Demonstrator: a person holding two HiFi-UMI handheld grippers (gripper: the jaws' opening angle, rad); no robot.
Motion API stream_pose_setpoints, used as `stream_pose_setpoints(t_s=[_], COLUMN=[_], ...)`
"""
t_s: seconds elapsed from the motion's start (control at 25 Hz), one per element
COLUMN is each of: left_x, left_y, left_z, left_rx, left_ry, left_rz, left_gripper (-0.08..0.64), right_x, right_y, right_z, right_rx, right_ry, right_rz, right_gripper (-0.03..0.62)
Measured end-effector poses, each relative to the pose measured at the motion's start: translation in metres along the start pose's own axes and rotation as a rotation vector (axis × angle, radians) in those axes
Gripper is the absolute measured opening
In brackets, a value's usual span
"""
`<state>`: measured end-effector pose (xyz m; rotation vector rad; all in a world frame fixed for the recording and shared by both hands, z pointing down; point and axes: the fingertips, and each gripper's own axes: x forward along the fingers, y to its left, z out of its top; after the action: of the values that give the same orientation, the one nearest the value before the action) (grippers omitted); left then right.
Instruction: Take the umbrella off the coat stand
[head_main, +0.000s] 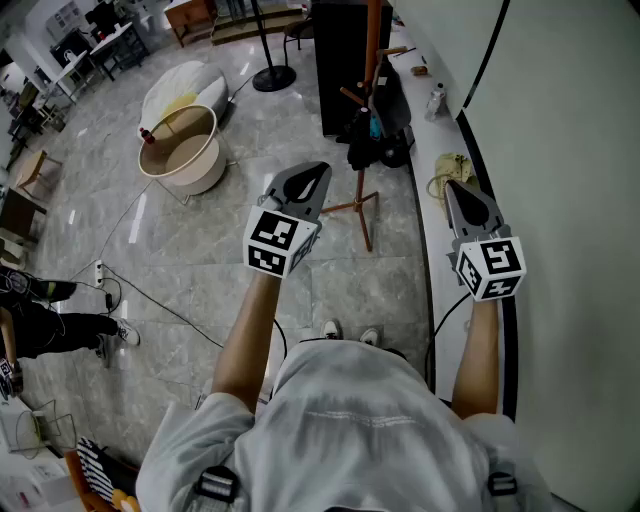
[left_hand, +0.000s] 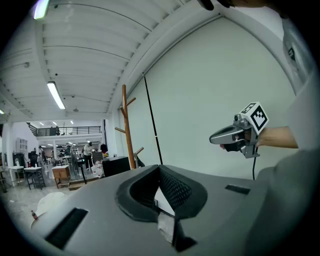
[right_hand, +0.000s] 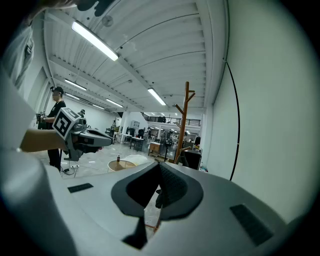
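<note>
Jaws of the left gripper (head_main: 320, 172) and the right gripper (head_main: 450, 190) are seen closed together on nothing, both held short of the coat stand (head_main: 372, 50), on whose lower pegs the dark umbrella (head_main: 385, 125) is hung.

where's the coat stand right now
Top centre of the head view: the wooden coat stand stands on the floor in front of the black cabinet, near the white wall, ahead of the left gripper and right gripper.
</note>
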<state>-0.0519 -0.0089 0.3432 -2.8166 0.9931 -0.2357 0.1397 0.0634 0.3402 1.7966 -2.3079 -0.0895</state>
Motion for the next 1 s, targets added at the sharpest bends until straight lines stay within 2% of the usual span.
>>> stream_pose_setpoints(t_s=[0.24, 0.36, 0.4, 0.48, 0.52, 0.64, 0.84, 1.0], left_x=[0.009, 0.014, 0.016, 0.021, 0.025, 0.033, 0.045, 0.063], left_y=[-0.005, -0.007, -0.007, -0.008, -0.008, -0.008, -0.013, -0.015], left_z=[-0.002, -0.003, -0.003, -0.004, -0.004, -0.006, -0.007, -0.021], left_rx=[-0.010, -0.026, -0.036, -0.059, -0.066, -0.081, -0.093, -0.098], left_ry=[-0.002, -0.004, -0.008, -0.008, -0.005, -0.003, 0.020, 0.073], left_rz=[-0.021, -0.026, -0.027, -0.030, -0.029, -0.016, 0.005, -0.007], left_gripper=[0.017, 0.020, 0.036, 0.157, 0.193, 0.248, 0.265, 0.268], right_x=[0.003, 0.004, 0.004, 0.005, 0.005, 0.005, 0.003, 0.016], right_y=[-0.011, -0.016, -0.018, -0.022, -0.024, -0.033, -0.046, -0.052], right_z=[-0.001, -0.003, -0.002, -0.002, -0.003, -0.004, -0.011, -0.023], right_rx=[0.010, 0.056, 0.071, 0.086, 0.090, 0.093, 0.074, 0.091], right_ry=[-0.024, -0.043, -0.051, -0.060, -0.062, -0.066, -0.049, -0.027], right_rz=[-0.007, 0.011, 0.017, 0.029, 0.034, 0.038, 0.045, 0.065], right_gripper=[0.025, 0.026, 0.028, 0.059, 0.077, 0.048, 0.032, 0.028])
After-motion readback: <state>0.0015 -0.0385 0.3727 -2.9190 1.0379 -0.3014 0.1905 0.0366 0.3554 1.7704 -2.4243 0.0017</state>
